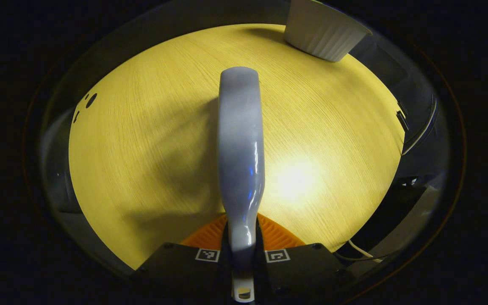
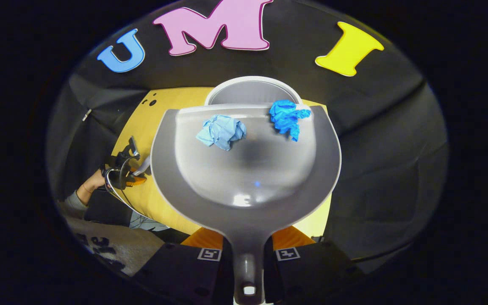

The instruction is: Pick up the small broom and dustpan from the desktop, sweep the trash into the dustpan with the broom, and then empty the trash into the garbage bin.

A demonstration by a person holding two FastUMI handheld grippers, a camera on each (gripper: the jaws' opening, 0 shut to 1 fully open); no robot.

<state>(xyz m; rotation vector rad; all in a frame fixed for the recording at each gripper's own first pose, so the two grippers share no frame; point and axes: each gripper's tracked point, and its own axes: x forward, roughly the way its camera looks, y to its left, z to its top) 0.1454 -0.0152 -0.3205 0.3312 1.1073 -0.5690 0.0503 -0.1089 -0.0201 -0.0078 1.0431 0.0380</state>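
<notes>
In the right gripper view my right gripper (image 2: 247, 243) is shut on the handle of the grey dustpan (image 2: 244, 182), held up with its lip pointing away. A light blue paper wad (image 2: 221, 131) and a darker blue wad (image 2: 287, 116) lie in the pan near the lip. Just beyond the lip stands the white garbage bin (image 2: 252, 91). In the left gripper view my left gripper (image 1: 242, 237) is shut on the pale grey broom (image 1: 240, 148), which stretches forward over the yellow tabletop (image 1: 142, 148); its bristles are hidden. The bin (image 1: 322, 31) sits at the upper right.
In the right gripper view the left gripper (image 2: 136, 174) and a hand with a grey sleeve (image 2: 85, 190) hover at the table's left edge (image 2: 167, 106). Cables (image 1: 417, 135) hang past the table's right edge. Small dark holes (image 1: 90, 100) mark the far left corner.
</notes>
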